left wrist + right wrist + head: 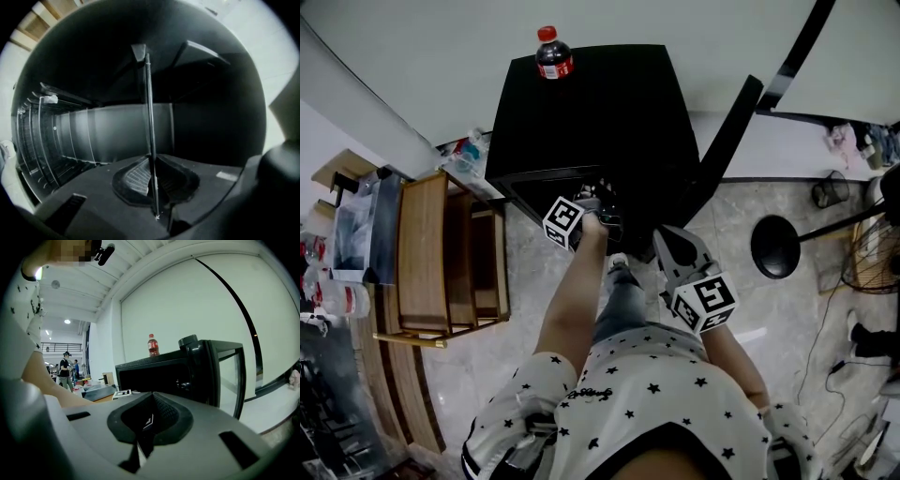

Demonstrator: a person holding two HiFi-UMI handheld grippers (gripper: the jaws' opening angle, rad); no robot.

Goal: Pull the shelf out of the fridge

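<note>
Fridge [609,112] is black and sits on the floor against the wall. Its door [727,141] is swung open to the right, and a cola bottle [553,53] stands on top near the back.

Left hand-held gripper [605,211] is reached into the fridge opening. In the left gripper view its jaws are pinched on the front edge of the shelf [149,117]. The shelf shows edge-on there as a thin dark line running up the frame from between the pads [136,178]. It sits inside the fridge, with the ribbed inner wall on the left of that view.

Right hand-held gripper [667,242] is held back, just outside the opening and near the person's torso, pointing at the fridge. In the right gripper view its jaws are pressed together with nothing between them. That view also shows the open door and the bottle.

Wooden rack [441,253] stands left of the fridge.
</note>
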